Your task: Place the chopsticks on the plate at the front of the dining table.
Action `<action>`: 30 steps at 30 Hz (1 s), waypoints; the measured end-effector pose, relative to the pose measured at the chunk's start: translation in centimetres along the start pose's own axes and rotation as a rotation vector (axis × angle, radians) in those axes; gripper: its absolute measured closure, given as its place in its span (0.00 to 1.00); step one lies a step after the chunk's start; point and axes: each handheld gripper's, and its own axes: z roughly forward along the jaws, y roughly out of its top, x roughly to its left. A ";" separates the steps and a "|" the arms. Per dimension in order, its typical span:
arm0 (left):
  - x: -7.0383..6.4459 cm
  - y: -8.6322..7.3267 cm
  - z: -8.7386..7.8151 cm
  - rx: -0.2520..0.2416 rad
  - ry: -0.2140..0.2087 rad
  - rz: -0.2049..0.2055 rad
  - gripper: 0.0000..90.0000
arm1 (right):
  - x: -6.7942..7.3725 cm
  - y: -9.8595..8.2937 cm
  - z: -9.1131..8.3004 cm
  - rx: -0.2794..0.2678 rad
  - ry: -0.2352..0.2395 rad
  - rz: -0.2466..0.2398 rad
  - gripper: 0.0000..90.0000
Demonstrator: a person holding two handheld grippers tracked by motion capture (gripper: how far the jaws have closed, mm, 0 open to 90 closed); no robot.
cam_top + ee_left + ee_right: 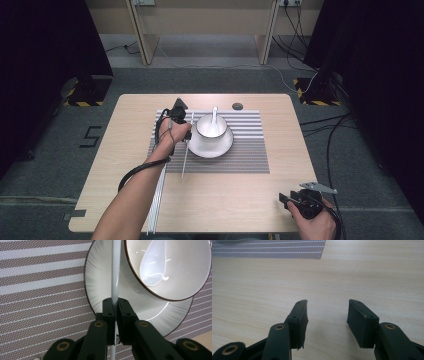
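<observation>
- Chopstick (115, 270): your left gripper (115, 312) has it pinched between closed jaws, just left of the plate (100, 285), over the striped placemat (250, 150).
- Lower it carelessly and it may strike the plate rim or roll off the mat.
- Bowl (210, 126) with spoon (152, 267) sits on the plate, crowding your path.
- Right gripper (327, 315) idles wide open over the bare table (362, 270).

The plate (224, 146) and bowl (211, 126) with its spoon (215, 116) block the mat's (250, 150) middle, just right of the left tool (115, 307); the white stick (186, 150) lies alongside. Bare bench (220, 200) lies open around the right tool (327, 315).
</observation>
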 end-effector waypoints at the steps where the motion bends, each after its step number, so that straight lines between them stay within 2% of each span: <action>1: 0.0 0.0 0.0 0.000 0.000 0.000 0.95 | 0.0 0.0 0.0 0.000 0.000 0.000 0.56; 12: -0.1 0.2 0.6 -0.012 -0.007 -0.012 0.95 | 0.0 0.0 0.1 0.005 0.002 0.001 0.56; 30: -0.1 0.2 1.9 -0.028 0.004 -0.027 0.95 | -0.1 -0.1 0.1 0.007 0.004 0.004 0.56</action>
